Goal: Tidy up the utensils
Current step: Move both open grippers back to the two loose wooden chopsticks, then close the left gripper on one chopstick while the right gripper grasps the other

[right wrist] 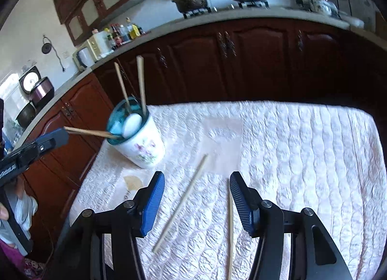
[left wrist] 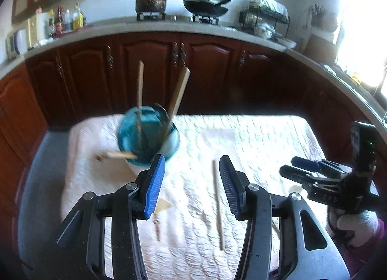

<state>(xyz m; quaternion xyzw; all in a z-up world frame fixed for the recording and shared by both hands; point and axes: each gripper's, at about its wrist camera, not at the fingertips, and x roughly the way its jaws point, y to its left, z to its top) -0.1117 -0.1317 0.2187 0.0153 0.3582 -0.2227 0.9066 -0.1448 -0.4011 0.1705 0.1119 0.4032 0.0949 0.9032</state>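
A white flowered cup [right wrist: 142,149] with a blue inside [left wrist: 145,135] stands on the cloth. Two chopsticks [right wrist: 141,81] stand upright in it beside a white rounded piece [right wrist: 131,124]. A third chopstick [right wrist: 89,132] leans out over the rim towards my left gripper [right wrist: 56,138]. My left gripper [left wrist: 191,159] is open just right of the cup, with a loose chopstick [left wrist: 217,207] on the cloth below its gap. My right gripper [right wrist: 197,178] is open above two loose chopsticks [right wrist: 180,205], one of them [right wrist: 231,226] by its right finger. It also shows at far right [left wrist: 287,165].
A white quilted cloth [right wrist: 302,147] covers the table. Behind it run dark wooden cabinets [left wrist: 150,62] under a counter with a pot [left wrist: 151,2], a wok [left wrist: 205,6], bottles [left wrist: 65,18] and a dish rack [left wrist: 266,18]. A gloved hand [left wrist: 358,222] holds the right gripper.
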